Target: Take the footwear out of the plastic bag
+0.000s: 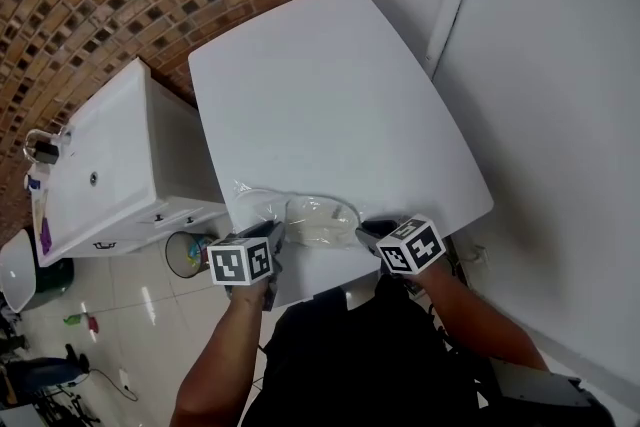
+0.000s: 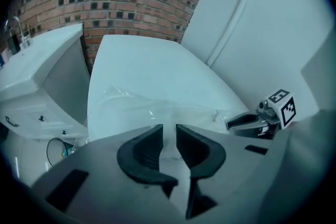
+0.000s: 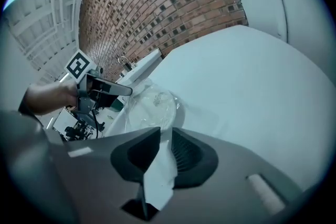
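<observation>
Footwear (image 1: 322,219) still bagged at the worktop's near edge

A pale shape sits inside the clear bag (image 1: 262,202) on the white worktop (image 1: 330,85), with a gripper at each end. The left gripper (image 1: 274,232) has its jaws a narrow gap apart at the bag's left end, gripping nothing I can see. The right gripper (image 1: 367,231) has a strip of film between its slightly parted jaws, apparently loose rather than pinched. From where I stand, that film could slide free on a pull, or the whole bag could be dragged off the edge, it lies so close.
</observation>
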{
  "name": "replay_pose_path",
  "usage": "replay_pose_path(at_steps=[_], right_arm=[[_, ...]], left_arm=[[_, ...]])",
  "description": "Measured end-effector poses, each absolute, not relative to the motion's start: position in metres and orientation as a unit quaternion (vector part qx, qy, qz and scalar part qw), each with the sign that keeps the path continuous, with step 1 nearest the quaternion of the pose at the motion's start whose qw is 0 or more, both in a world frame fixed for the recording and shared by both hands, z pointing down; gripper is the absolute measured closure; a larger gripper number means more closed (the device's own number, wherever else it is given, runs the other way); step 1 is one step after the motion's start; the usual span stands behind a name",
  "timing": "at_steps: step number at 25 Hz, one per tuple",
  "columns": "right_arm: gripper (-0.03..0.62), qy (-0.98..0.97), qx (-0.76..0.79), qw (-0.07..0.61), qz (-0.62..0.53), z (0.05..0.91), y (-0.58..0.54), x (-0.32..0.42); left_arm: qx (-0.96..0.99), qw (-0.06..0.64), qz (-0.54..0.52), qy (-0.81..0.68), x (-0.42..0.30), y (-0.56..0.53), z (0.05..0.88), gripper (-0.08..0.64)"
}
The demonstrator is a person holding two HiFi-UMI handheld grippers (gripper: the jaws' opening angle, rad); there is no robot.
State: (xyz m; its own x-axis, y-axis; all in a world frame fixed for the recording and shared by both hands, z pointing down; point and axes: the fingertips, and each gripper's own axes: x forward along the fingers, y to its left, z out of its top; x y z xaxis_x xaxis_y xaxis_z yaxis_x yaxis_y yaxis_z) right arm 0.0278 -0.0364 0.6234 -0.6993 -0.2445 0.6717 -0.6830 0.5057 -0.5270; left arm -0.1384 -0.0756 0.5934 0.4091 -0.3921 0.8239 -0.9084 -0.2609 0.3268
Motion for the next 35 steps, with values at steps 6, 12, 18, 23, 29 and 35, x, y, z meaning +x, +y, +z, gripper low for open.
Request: replay_pose_path(at_steps=[6,12,18,23,29,35], right_arm=[[0.52,-0.82,0.297,0.259,0.415,0.625,-0.047,0.038],[0.526,-0.827,0.291,0.261,0.404,0.618,-0.059,0.035],[0.526,-0.81,0.271,0.261,0.449,0.623,-0.056,0.04],[0.497,-0.803,0.235,0.245,0.49,0.623,-0.053,0.034],[0.445,-0.802,0.226,0.228,0.504,0.62,-0.06,0.025],[0.439,-0.779,0.22,0.208,0.549,0.626,-0.065,0.018]], left_arm=[[0.766,0.38,0.31,-0.416,-0.127,-0.055,0.576,0.434],[0.82,0.226,0.373,-0.371,-0.124,-0.065,0.569,0.372],[0.777,0.239,0.403,-0.421,-0.183,-0.077,0.58,0.386],[0.76,0.279,0.441,-0.387,-0.201,-0.064,0.608,0.385],[0.753,0.317,0.414,-0.402,-0.207,-0.062,0.626,0.41],[0.757,0.324,0.413,-0.388,-0.206,-0.064,0.63,0.413]])
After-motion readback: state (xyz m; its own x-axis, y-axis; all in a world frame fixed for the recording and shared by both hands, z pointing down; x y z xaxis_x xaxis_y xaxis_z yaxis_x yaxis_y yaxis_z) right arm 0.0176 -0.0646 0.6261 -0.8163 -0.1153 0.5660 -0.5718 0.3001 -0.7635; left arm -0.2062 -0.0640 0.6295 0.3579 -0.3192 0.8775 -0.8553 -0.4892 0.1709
